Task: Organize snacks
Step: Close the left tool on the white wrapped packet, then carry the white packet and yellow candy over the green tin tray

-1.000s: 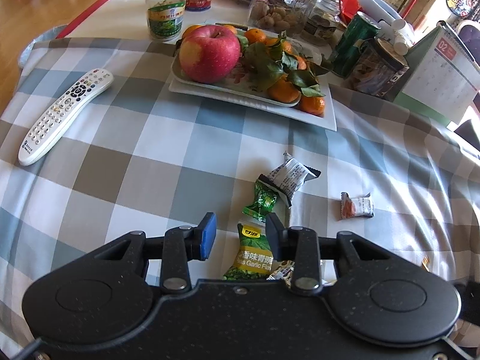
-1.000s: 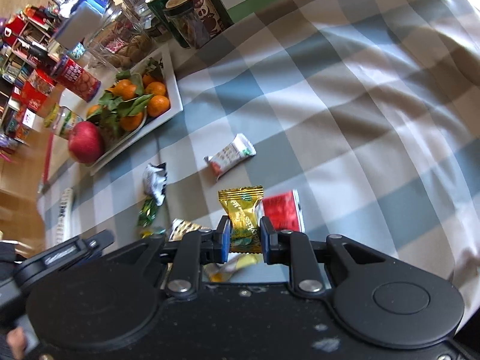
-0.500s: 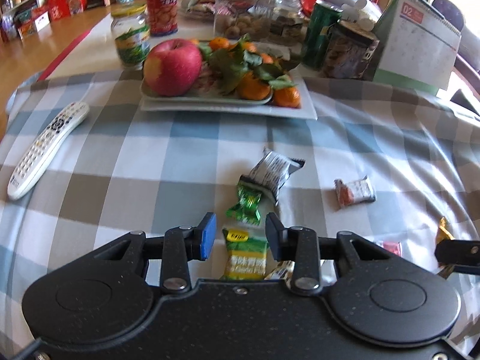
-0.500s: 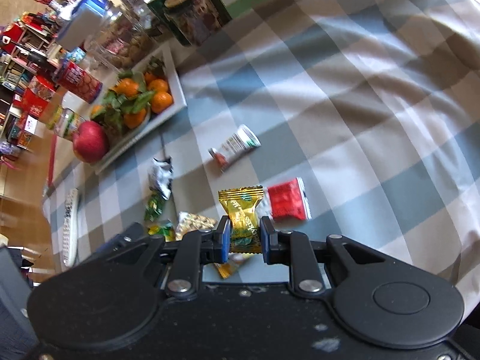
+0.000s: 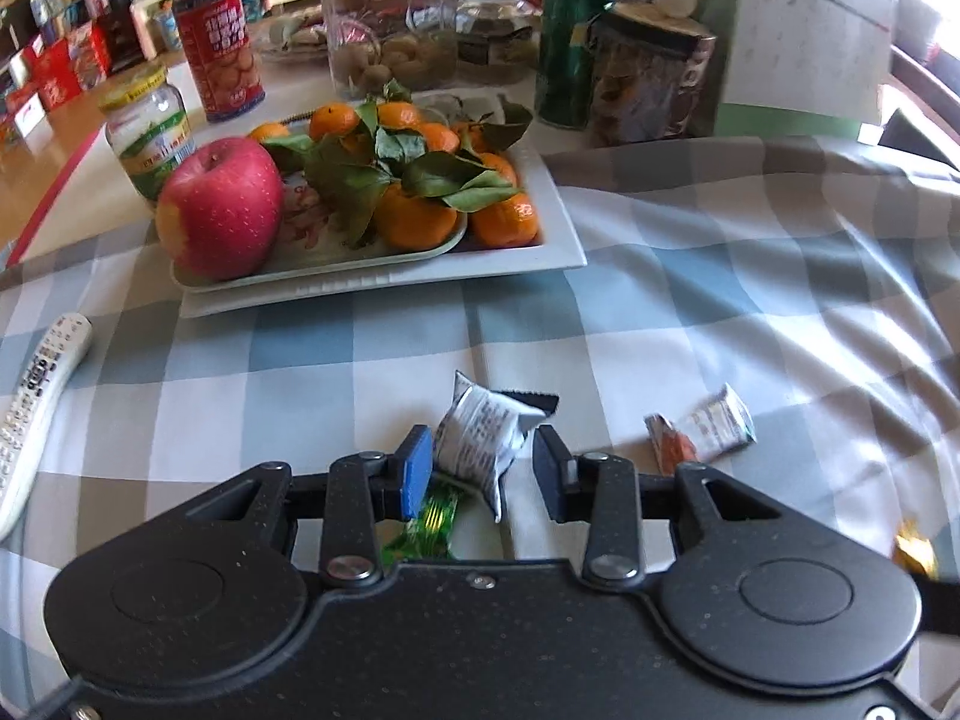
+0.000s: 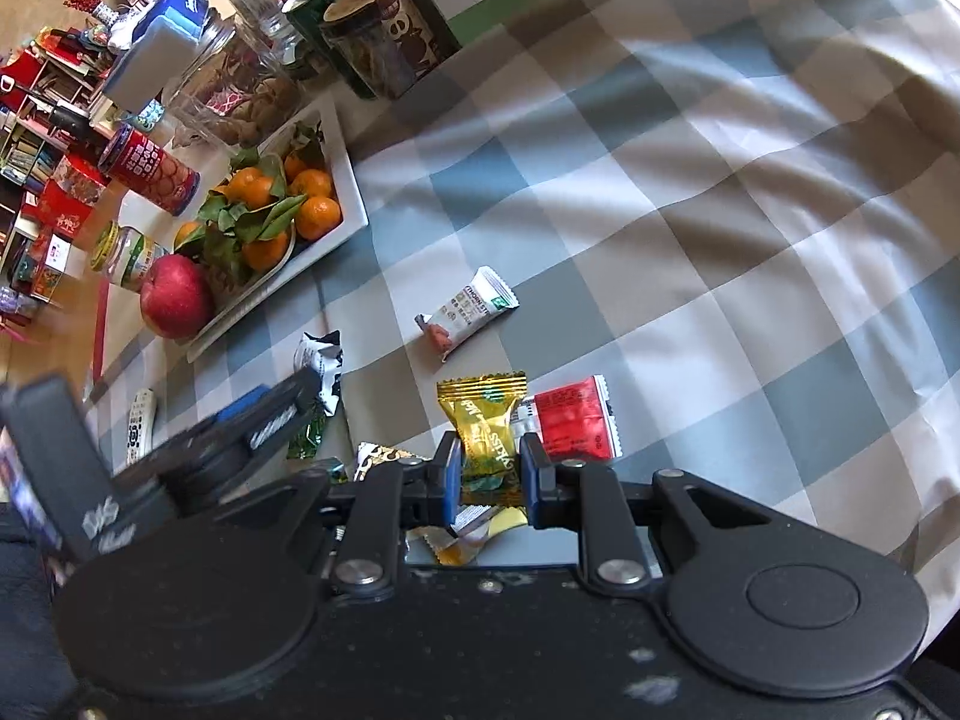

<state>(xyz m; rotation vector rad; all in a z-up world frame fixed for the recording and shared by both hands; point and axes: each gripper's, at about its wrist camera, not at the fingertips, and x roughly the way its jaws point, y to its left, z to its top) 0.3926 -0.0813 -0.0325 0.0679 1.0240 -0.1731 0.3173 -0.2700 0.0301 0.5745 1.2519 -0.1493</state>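
My right tool (image 6: pixel 485 468) is clamped on a gold foil candy wrapper with green print (image 6: pixel 483 420), both blue pads pressed flat against its sides, holding it just above the checked grey, blue and white cloth on the worktop (image 6: pixel 690 228). A flat red sachet (image 6: pixel 573 417) lies on the cloth just right of it, and a white snack bar wrapper with an orange end (image 6: pixel 468 312) sits a little farther out. My left tool (image 5: pixel 483 468) stands partly open around a crumpled white and black snack packet (image 5: pixel 486 441); the packet sits between the 2 pads, close to the blue one (I cannot tell if it touches), with a clear gap on the other side. A green foil candy (image 5: pixel 429 525) lies beneath that tool. Beyond, a white rectangular plate (image 5: pixel 558 240) carries a red apple (image 5: pixel 222 216) and leafy tangerines (image 5: pixel 414 219). A white remote control (image 5: pixel 36 396) lies at the left edge.
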